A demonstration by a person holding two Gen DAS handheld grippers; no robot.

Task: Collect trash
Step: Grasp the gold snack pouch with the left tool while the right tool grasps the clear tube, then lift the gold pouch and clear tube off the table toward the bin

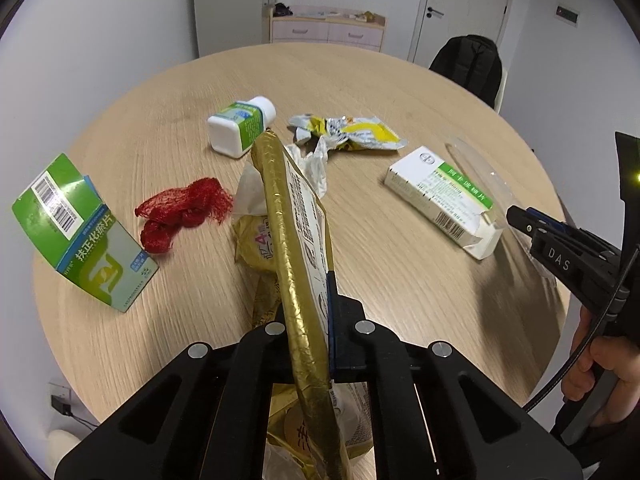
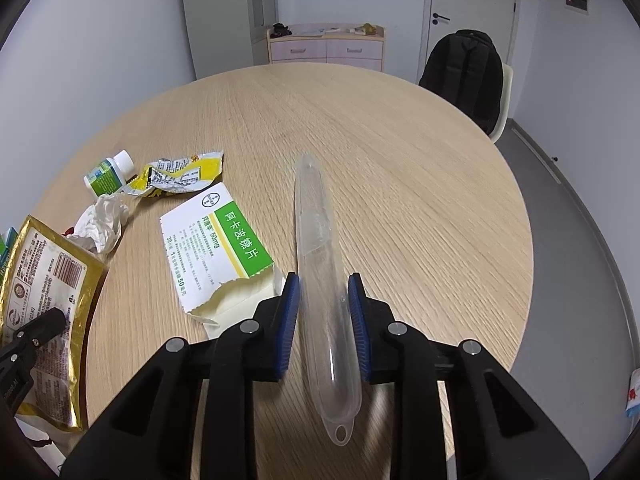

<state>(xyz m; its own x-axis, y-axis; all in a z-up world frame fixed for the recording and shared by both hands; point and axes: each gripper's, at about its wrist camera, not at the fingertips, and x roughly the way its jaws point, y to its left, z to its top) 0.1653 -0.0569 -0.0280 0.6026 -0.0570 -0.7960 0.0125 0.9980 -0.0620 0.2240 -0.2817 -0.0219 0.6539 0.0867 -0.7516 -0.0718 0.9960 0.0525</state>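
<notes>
My left gripper (image 1: 312, 304) is shut on a gold foil packet (image 1: 296, 208), which stands edge-on and reaches out over the round wooden table (image 1: 400, 280). The same packet (image 2: 40, 264) shows at the left of the right wrist view. My right gripper (image 2: 324, 316) is shut on a long clear plastic case (image 2: 316, 240); its blue pads (image 2: 290, 312) press both sides. Loose trash lies on the table: a white and green medicine box (image 2: 216, 240), a yellow and silver wrapper (image 2: 180, 176), a white bottle (image 1: 240, 124), crumpled tissue (image 1: 312, 164), a red mesh net (image 1: 180, 212) and a green box (image 1: 80, 232).
A second gold packet (image 1: 256, 240) lies under the held one. A black backpack (image 2: 468, 76) sits on a chair behind the table's far right edge. A pink drawer unit (image 2: 326, 46) stands at the back wall beside a door. A person's hand (image 1: 600, 368) holds the right gripper.
</notes>
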